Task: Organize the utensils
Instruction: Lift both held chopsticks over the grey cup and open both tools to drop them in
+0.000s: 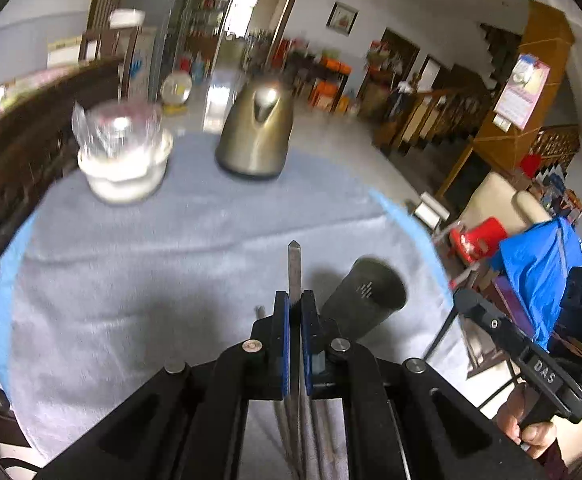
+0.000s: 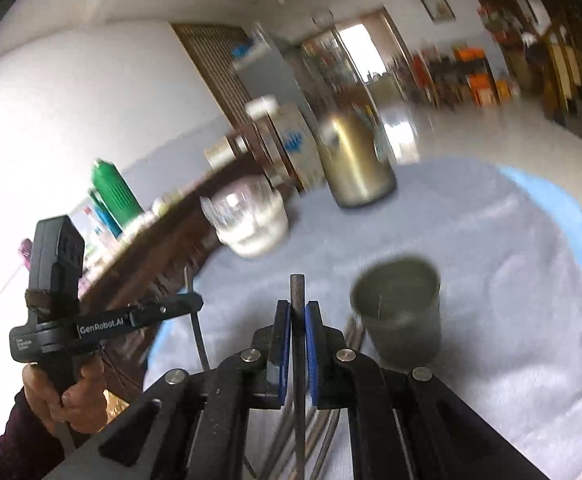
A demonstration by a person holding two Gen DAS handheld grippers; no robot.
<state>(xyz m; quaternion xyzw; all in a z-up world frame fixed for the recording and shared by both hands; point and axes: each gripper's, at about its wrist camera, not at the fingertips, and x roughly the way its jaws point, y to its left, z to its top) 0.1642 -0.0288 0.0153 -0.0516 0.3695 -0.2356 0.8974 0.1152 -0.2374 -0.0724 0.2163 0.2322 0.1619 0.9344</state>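
Observation:
My left gripper (image 1: 295, 304) is shut on a flat metal utensil handle (image 1: 294, 268) that sticks up past the blue pads. A dark grey cup (image 1: 365, 300) stands just right of it on the grey cloth. My right gripper (image 2: 298, 312) is shut on a thin round metal rod (image 2: 297, 292). The dark grey cup (image 2: 399, 312) stands to its right, open mouth showing. Several more metal utensils (image 2: 323, 432) lie on the cloth under the right gripper; some also show under the left gripper (image 1: 291, 432).
A brass-coloured kettle (image 1: 257, 132) and a glass bowl stacked on a white bowl (image 1: 121, 152) stand at the far side of the round table (image 1: 171, 240). A dark wooden bench (image 1: 23, 136) runs along the left. The right gripper's body (image 1: 531, 364) is at the table's right edge.

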